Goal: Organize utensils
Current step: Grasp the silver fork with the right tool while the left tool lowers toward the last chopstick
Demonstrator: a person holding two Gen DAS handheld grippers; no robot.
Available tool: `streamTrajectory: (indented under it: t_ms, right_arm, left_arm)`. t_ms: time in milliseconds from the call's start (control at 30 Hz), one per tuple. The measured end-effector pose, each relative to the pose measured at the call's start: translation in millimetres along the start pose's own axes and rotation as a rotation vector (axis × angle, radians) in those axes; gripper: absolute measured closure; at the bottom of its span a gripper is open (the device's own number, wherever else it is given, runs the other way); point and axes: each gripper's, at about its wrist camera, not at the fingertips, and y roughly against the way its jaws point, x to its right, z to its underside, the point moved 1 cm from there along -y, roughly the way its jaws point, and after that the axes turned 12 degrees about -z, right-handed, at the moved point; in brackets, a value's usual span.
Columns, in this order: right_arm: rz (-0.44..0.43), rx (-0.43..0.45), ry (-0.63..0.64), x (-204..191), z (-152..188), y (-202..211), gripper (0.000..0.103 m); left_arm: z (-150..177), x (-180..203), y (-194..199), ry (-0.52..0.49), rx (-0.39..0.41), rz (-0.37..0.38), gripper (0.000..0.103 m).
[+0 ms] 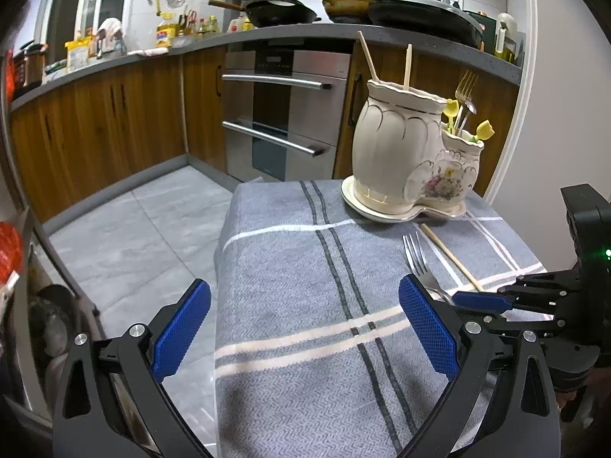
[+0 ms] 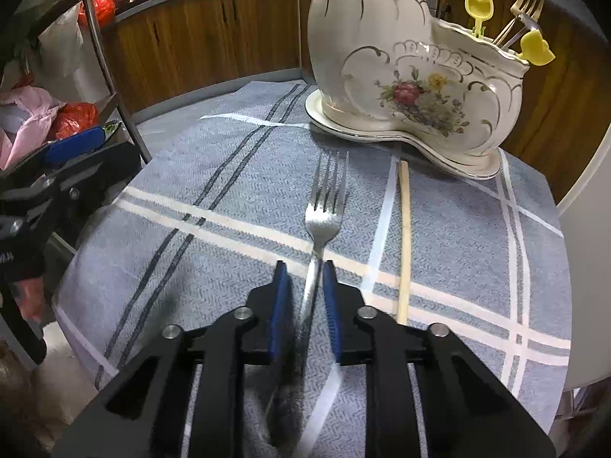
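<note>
A metal fork (image 2: 324, 206) lies on the grey striped cloth (image 2: 214, 206), tines toward the ceramic utensil holder (image 2: 401, 72). My right gripper (image 2: 305, 271) straddles the fork's handle with its blue pads close on either side, nearly closed; contact is unclear. A wooden chopstick (image 2: 404, 240) lies just right of the fork. The holder's tall part holds two chopsticks (image 1: 408, 65); its low part holds forks and yellow picks (image 1: 464, 110). My left gripper (image 1: 305, 297) is open and empty above the cloth's left part. The fork (image 1: 418, 259) and right gripper (image 1: 481, 301) show in the left wrist view.
The holder stands on a matching saucer (image 1: 366, 210) at the table's far right. Beyond are wooden cabinets, an oven (image 1: 282, 114) and a counter with pans (image 1: 282, 11). A metal rack with bags (image 2: 57, 87) stands left of the table. Tiled floor (image 1: 133, 236) lies left.
</note>
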Motion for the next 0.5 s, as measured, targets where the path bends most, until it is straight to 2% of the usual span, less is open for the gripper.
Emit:
streamTrajectory:
  t_ms: [33, 233, 500]
  right_arm:
    - [0.001, 0.006, -0.008, 2, 0, 0, 0.096]
    - [-0.057, 0.054, -0.065, 10, 3, 10, 0.098]
    - [-0.082, 0.131, -0.068, 18, 11, 52, 0.098]
  left_arm:
    - [0, 1, 0, -0.003, -0.003, -0.002, 0.005]
    - [-1, 5, 1, -0.014, -0.009, -0.008, 0.005]
    - [-2, 24, 5, -0.052, -0.013, 0.002, 0.005]
